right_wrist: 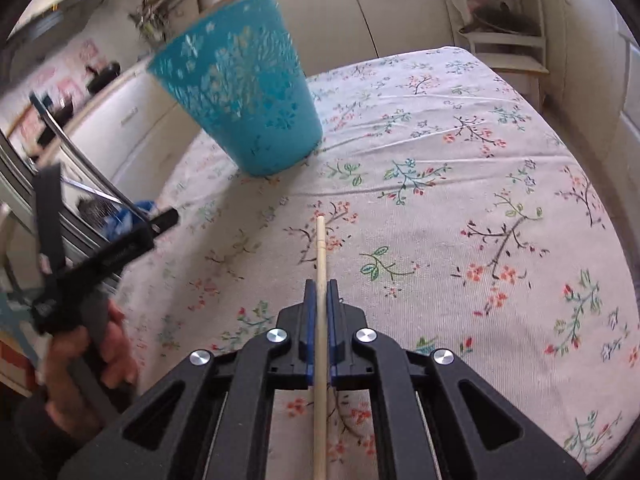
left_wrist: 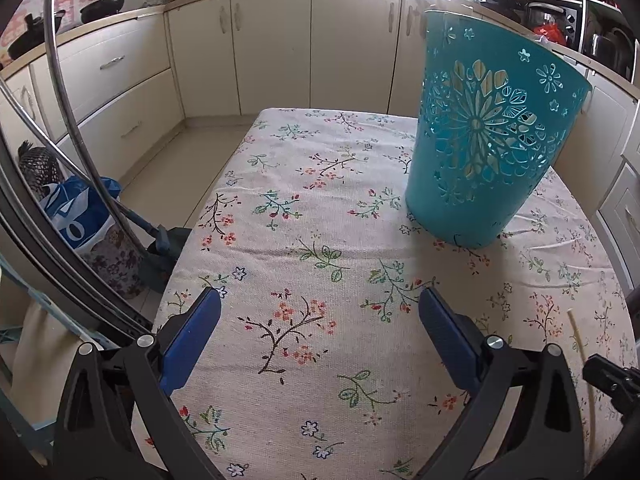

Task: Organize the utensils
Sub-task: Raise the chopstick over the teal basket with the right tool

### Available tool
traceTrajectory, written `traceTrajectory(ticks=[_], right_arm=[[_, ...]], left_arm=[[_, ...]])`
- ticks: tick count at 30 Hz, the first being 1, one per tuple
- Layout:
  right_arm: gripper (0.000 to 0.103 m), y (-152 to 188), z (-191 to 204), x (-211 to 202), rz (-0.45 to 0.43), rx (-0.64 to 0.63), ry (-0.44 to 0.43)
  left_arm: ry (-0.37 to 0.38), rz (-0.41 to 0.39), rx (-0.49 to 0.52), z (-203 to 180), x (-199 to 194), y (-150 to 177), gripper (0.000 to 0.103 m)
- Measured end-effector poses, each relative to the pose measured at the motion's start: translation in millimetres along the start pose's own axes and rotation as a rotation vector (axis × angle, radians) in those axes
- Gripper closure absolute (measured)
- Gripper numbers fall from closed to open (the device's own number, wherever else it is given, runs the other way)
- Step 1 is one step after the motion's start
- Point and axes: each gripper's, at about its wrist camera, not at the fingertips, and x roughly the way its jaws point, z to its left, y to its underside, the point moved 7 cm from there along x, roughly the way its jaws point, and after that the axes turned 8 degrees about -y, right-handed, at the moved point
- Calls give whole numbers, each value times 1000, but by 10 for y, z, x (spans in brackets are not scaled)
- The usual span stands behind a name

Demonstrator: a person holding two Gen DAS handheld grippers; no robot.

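Observation:
A teal plastic basket with cut-out flower patterns stands upright on the floral tablecloth, far right of my left gripper. That gripper hangs wide open over bare cloth with nothing between its blue pads. In the right wrist view my right gripper is shut on a pale wooden chopstick, which runs straight forward between the blue pads and pokes out toward the basket. A thin end of the chopstick shows at the right edge of the left wrist view. The left gripper appears at the left, held by a hand.
Cream kitchen cabinets line the far wall. Left of the table lie a blue and white bag and a metal frame. A white shelf unit stands past the table's far corner. Bare cloth spreads right of the basket.

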Motion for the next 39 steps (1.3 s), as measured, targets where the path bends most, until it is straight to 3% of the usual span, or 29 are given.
traceTrajectory(ticks=[7, 13, 19, 28, 32, 39], right_arm=[[97, -333, 288, -484, -132, 28, -136], [97, -873, 765, -805, -257, -26, -235], [97, -1597, 1182, -788, -351, -98, -260], [97, -2728, 1443, -492, -563, -130, -177], [97, -2923, 1314, -98, -544, -122, -93], [97, -2796, 1119, 281, -462, -121, -21]], left_arm=[[-12, 3, 10, -15, 2, 1, 8], [-13, 6, 19, -29, 7, 11, 8], [-5, 9, 15, -31, 15, 12, 8], [20, 18, -15, 11, 48, 11, 8], [31, 23, -23, 18, 58, 11, 8], [36, 26, -27, 14, 74, 10, 8]])
